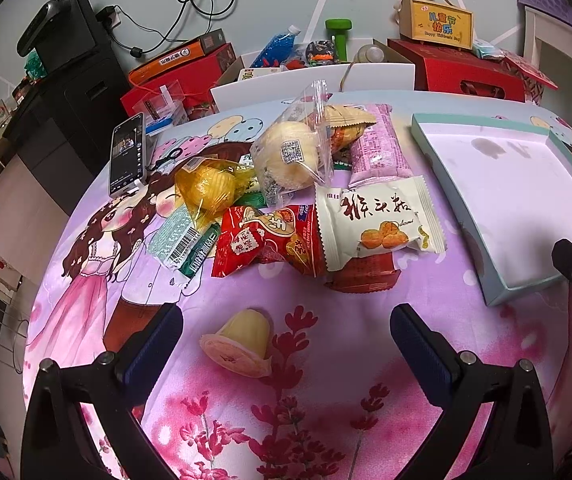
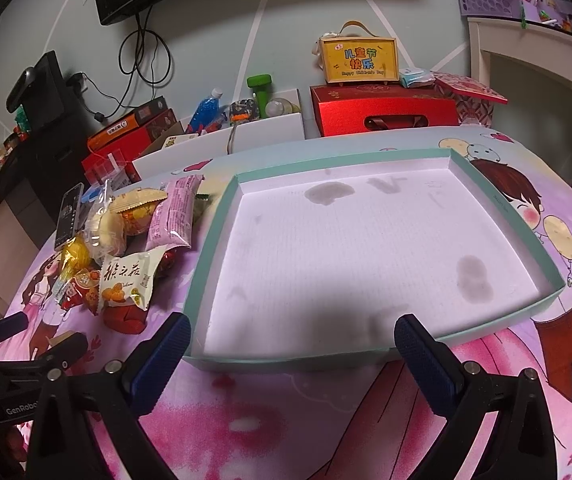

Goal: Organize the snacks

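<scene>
A jelly cup (image 1: 242,340) lay tipped on its side, apart from the heaped snack packets (image 1: 306,192) beside a shallow tray (image 2: 214,248).

I am looking over a cartoon tablecloth (image 1: 98,248) where a phone (image 1: 127,155) is lying. Behind it, red boxes (image 2: 384,110), a yellow gift box (image 1: 436,22), a green dumbbell (image 1: 339,32) and a blue bottle (image 2: 206,109) are sitting.
</scene>
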The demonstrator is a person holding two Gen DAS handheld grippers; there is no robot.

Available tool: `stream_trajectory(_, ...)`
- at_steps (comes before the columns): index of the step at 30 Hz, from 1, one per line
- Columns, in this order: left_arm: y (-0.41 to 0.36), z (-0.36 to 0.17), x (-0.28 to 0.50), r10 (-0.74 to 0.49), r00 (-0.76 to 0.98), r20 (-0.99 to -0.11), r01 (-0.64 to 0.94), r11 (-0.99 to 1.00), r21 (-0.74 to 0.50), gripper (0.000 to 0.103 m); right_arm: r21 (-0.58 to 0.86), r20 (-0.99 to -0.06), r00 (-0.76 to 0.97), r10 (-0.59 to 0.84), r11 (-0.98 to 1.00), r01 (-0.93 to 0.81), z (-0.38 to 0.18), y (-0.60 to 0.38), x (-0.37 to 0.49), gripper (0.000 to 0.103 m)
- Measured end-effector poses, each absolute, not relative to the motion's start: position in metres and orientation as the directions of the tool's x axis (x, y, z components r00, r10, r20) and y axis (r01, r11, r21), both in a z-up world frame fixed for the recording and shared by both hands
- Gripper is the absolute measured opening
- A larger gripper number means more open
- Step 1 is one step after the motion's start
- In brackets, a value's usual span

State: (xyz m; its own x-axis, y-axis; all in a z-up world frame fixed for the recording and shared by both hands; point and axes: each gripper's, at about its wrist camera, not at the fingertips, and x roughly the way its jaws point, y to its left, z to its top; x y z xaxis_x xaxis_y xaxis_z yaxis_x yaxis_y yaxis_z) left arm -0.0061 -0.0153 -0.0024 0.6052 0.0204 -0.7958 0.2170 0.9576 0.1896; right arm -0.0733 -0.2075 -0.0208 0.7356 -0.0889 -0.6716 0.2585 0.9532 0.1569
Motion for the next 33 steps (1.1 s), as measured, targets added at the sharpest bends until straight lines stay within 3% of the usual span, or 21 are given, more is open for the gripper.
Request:
stream_trajectory(23, -0.012, 0.000, -0.007, -0.003, 0.601, -0.799, 0.207, 0.966, 0.153, 0.103, 0.156, -0.660, 0.747, -0.081, 0.958, 0.242, -0.018, -0.205, -0.073, 0.103)
stream_trajectory(33, 0.022, -0.001, -0.003, -0.001, 0.572, -0.820, 0.113, 0.991, 0.077, 0.103, 0.238, -0.617, 0.786, 0.042, 0.962, 0.136, -0.007, -0.186, -0.059, 0.103)
